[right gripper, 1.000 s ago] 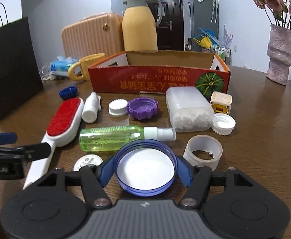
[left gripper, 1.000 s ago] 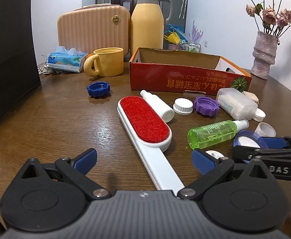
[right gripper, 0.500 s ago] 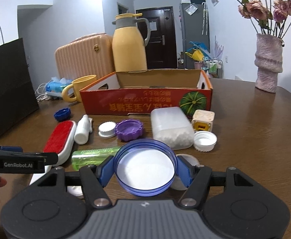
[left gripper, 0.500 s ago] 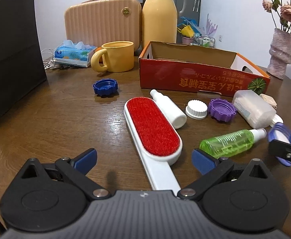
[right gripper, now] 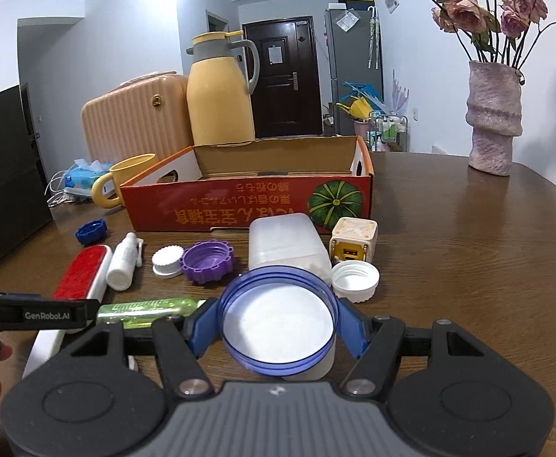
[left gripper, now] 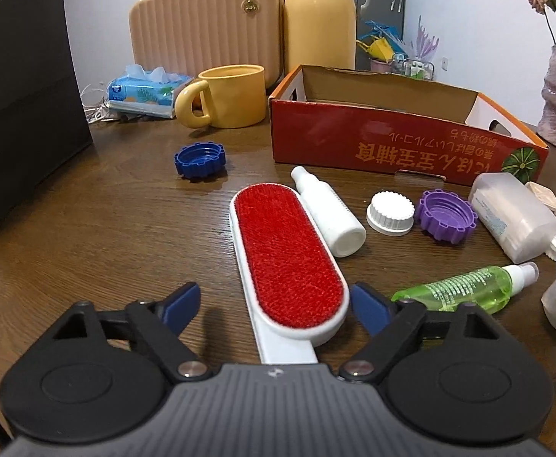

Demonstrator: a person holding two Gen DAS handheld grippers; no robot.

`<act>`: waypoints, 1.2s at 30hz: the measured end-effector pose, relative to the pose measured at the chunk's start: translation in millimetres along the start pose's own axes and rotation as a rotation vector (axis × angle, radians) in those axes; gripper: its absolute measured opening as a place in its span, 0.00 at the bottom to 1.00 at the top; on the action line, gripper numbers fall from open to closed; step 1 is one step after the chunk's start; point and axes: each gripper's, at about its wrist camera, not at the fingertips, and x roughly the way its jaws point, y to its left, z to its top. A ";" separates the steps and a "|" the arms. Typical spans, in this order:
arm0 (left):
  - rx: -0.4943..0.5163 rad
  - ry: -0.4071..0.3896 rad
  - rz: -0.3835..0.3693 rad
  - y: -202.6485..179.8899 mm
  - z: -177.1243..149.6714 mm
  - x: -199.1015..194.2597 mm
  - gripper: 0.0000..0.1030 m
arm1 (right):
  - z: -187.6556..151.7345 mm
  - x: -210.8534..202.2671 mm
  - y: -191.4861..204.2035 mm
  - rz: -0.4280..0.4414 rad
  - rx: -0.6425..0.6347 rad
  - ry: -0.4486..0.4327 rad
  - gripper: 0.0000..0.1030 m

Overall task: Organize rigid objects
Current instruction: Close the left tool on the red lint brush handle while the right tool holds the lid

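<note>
the right tool (right gripper: 278, 329) clamps a round translucent blue plastic lid (right gripper: 278, 329), while the left tool (left gripper: 276, 304) gapes wide around a red-faced white lint brush (left gripper: 287, 257).

A home: wooden dining table (right gripper: 468, 251), flower vase (right gripper: 493, 118), entrance door (right gripper: 281, 76) (fridge (right gripper: 354, 64) beside it).

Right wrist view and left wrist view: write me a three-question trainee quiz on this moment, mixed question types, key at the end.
1. True or false: the right claw is shut on the blue lid.
2. Which lies between the open left claw's fingers? A) lint brush B) green spray bottle C) purple cap
3. Fill in: the red cardboard box looks ____ inside.

Key: 1 true; 2 A; 3 empty.
</note>
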 end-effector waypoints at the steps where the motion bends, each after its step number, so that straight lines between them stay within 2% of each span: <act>1: -0.002 0.004 0.000 -0.7 0.1 1.3 0.81 | 0.0 0.8 -0.9 0.001 0.001 0.001 0.63; 3: -0.002 0.013 -0.005 -1.9 0.1 3.5 0.72 | 0.4 2.2 -1.3 0.003 0.003 0.002 0.63; 5: -0.004 0.022 -0.012 -2.1 0.1 5.3 0.69 | 0.2 3.0 -1.4 0.004 0.003 0.003 0.63; 8: -0.017 0.030 -0.027 -1.6 0.4 8.1 0.58 | 0.2 4.5 -0.9 0.006 0.002 0.007 0.63; 23: -0.009 0.011 -0.048 3.1 2.5 0.9 0.57 | 2.8 1.2 1.8 0.001 -0.004 0.001 0.63; 36: 0.014 -0.073 -0.076 5.4 14.9 -27.5 0.57 | 14.5 -10.1 7.4 -0.013 -0.020 -0.029 0.63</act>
